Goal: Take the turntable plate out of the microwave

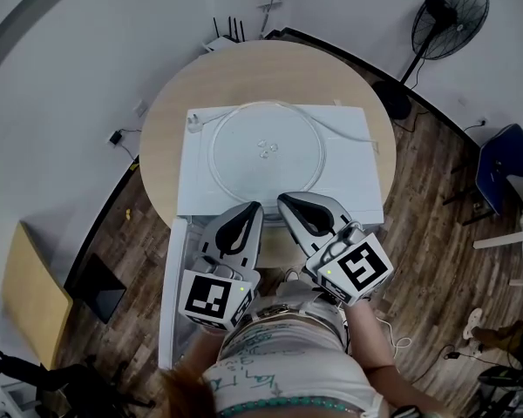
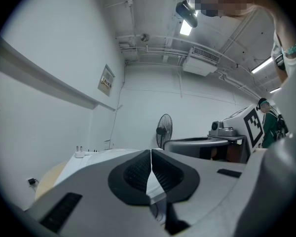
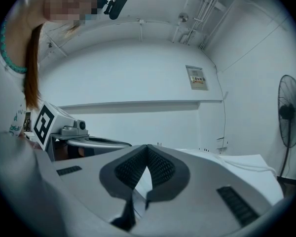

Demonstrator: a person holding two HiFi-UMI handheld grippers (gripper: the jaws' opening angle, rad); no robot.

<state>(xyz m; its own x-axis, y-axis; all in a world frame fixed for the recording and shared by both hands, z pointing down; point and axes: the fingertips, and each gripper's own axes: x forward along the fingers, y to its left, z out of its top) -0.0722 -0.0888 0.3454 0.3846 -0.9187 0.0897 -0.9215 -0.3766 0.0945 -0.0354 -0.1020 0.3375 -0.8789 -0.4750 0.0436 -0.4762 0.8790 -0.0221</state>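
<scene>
The plate (image 1: 266, 155) is out, level over the microwave (image 1: 357, 181) top on the bench (image 1: 161, 138). Left gripper (image 1: 251, 209) and right gripper (image 1: 285, 202) fingers are clenched, apparently pinching its near rim. Next, set it flat and let go evenly.

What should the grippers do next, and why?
Probably just draw both back a little. The plate already seems to lie on top of the microwave, out of it, and the left gripper and right gripper are shut at its near rim, apparently gripping nothing.
</scene>
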